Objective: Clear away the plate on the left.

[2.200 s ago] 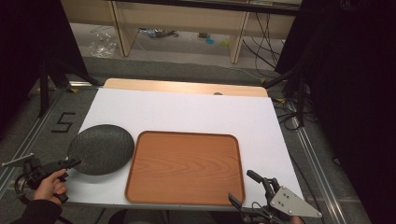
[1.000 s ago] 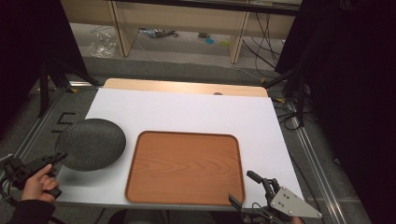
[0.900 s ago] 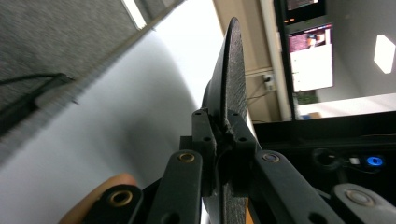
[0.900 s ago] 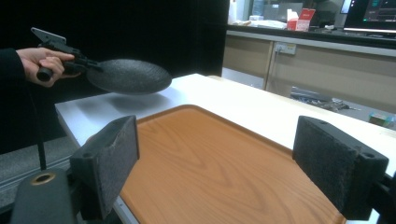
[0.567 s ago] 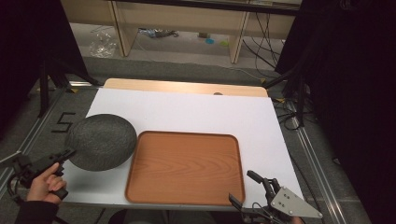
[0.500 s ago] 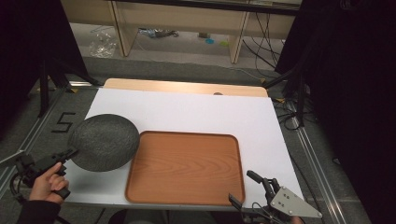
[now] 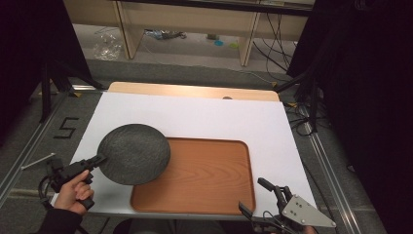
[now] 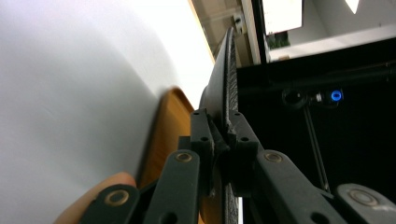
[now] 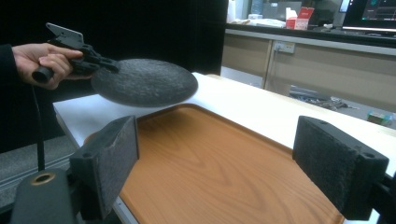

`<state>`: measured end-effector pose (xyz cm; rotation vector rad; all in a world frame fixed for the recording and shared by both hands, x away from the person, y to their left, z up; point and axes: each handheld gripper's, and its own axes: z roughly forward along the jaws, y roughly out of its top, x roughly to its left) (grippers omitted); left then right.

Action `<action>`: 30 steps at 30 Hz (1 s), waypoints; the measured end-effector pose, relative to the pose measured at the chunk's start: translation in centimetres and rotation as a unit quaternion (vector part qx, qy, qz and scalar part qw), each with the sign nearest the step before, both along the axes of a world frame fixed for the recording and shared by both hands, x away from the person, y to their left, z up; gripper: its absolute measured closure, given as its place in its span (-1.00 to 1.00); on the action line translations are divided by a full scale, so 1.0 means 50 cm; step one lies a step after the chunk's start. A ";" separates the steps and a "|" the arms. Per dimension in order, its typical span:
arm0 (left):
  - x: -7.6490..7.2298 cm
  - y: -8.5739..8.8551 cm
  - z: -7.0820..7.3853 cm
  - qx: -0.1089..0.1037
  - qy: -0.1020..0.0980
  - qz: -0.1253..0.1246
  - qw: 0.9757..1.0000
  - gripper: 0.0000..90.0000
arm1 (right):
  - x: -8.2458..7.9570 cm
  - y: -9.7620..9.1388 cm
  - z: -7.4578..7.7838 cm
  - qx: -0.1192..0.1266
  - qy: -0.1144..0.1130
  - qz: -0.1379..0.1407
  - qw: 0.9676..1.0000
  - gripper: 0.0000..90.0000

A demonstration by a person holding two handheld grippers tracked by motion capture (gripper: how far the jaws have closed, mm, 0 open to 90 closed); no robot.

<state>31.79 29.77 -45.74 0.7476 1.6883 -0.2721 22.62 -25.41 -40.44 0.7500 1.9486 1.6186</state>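
The plate (image 7: 134, 153) hangs over the tray's (image 7: 204, 178) left edge, above the table (image 7: 204, 117).

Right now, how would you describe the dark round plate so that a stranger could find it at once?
Look at the white table and find the brown wooden tray near its front edge. Over the tray's left corner, the left gripper holds a dark round plate by its rim, lifted. It is the one round, rough, grey-black thing there.

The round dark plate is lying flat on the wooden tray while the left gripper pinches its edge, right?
Not quite. The left gripper does pinch its edge, but the round dark plate is held up in the air, partly over the wooden tray, not lying on it. The right gripper view shows the gap beneath it.
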 end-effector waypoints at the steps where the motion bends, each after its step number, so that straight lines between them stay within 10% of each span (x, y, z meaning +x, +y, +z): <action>1: 0.001 -0.009 -0.002 -0.009 -0.006 -0.010 1.000 0.84 | 0.000 0.000 0.000 -0.002 0.001 0.002 1.000 -0.65; 30: 0.034 -0.232 -0.021 0.017 0.017 -0.142 0.990 0.82 | -0.002 -0.003 0.000 -0.001 0.003 0.002 1.000 -0.65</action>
